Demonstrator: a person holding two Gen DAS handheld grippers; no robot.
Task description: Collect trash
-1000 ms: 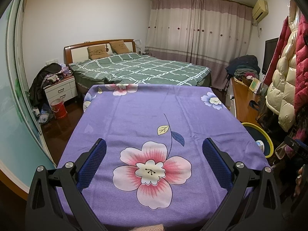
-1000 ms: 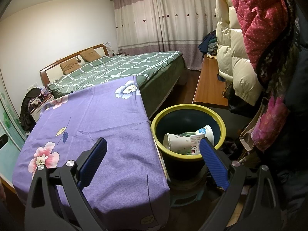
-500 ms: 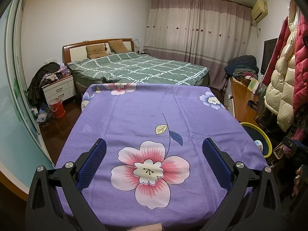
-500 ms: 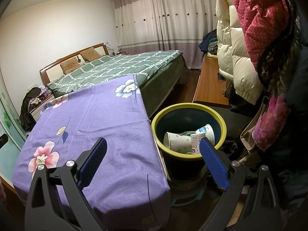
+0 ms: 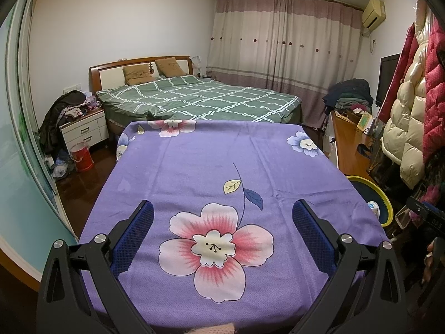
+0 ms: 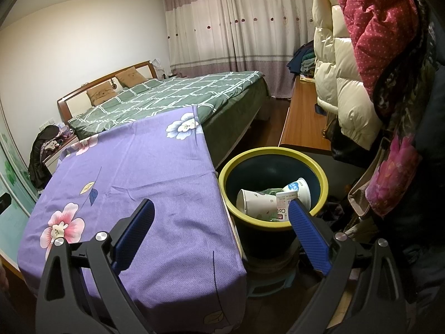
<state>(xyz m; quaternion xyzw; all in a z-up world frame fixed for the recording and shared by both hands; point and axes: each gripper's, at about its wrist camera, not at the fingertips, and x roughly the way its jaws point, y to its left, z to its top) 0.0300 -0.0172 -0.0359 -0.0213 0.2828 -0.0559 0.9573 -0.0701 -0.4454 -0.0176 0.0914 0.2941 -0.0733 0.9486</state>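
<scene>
A dark bin with a yellow rim (image 6: 319, 171) stands on the floor right of the table; its rim (image 5: 388, 203) also shows at the right of the left wrist view. Inside lie paper cups (image 6: 257, 201) and a small carton (image 6: 286, 204). The table wears a purple flowered cloth (image 5: 211, 167) (image 6: 144, 172) with nothing lying on it. My left gripper (image 5: 222, 222) hangs open above the cloth's near end, over the big pink flower. My right gripper (image 6: 221, 222) is open too, straddling the table's right edge and the bin, holding nothing.
A green checked bed (image 5: 194, 100) lies beyond the table. A wooden desk (image 6: 303, 122) and hanging puffer coats (image 6: 345, 64) crowd the right side near the bin. A white nightstand (image 5: 84, 129) and a red bucket (image 5: 80, 157) sit at the far left.
The left wrist view has drifted slightly, the cloth sliding a little leftward in frame. The right gripper and the bin look unchanged. Both stay open.
</scene>
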